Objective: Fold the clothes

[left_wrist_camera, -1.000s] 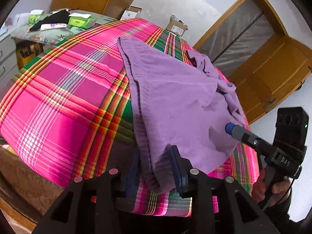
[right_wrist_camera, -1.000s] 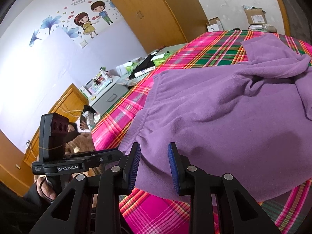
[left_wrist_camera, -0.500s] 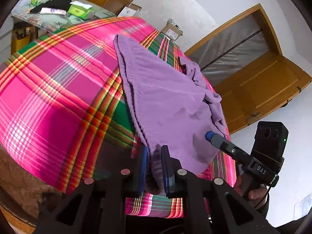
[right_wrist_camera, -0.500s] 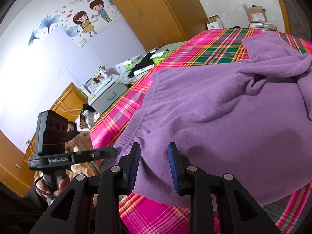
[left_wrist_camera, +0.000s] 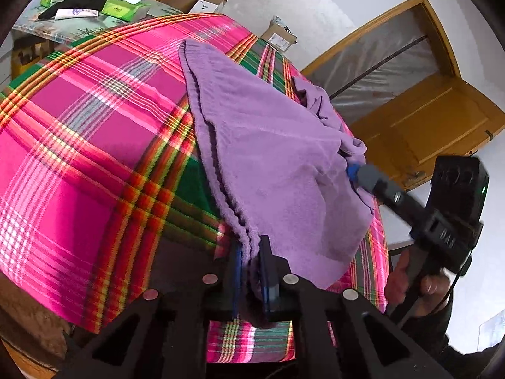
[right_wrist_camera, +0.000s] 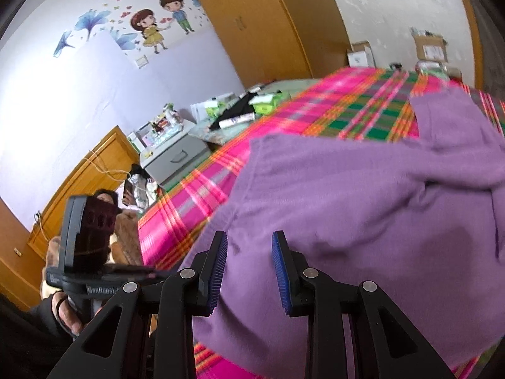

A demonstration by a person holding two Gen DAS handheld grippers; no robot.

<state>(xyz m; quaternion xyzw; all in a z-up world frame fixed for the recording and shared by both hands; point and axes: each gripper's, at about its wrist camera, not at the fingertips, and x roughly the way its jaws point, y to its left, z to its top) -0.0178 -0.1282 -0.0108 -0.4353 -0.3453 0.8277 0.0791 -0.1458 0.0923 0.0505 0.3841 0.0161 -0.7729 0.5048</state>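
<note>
Garment (left_wrist_camera: 277, 170): a purple, fleecy piece, rumpled, lying on a pink, green and orange plaid cover (left_wrist_camera: 94, 145). In the left wrist view it runs from a ribbed, gathered hem at 6 o'clock up to a corner near 11 o'clock, with a bunched fold toward 2 o'clock. A doubled edge shows along its left side, and its near hem hangs over the cover's edge.

Left gripper (left_wrist_camera: 251, 271) has that hem between its blue pads; its jaws are closing, with cloth pinched in the narrow gap, so it is grasping the garment. Right gripper (right_wrist_camera: 249, 271) stands with its jaws apart over the cloth; in its own view the purple fabric fills the space between and beyond the pads, which do not press on it. In the left wrist view its tip sits at 3 o'clock, touching or just above the bunched fold; I cannot tell which. A hand (left_wrist_camera: 410, 281) holds its handle at 4 o'clock.

Beyond the cover, at 11 o'clock, a side table (left_wrist_camera: 63, 28) carries green boxes (left_wrist_camera: 121, 8) and a black item. Cardboard boxes (left_wrist_camera: 277, 36) sit by the white wall at 12 o'clock, and a wooden door (left_wrist_camera: 435, 126) stands at 2 o'clock. In the right wrist view a seated person (right_wrist_camera: 107, 199) is at 9 o'clock, beside a grey drawer unit (right_wrist_camera: 176, 161).
</note>
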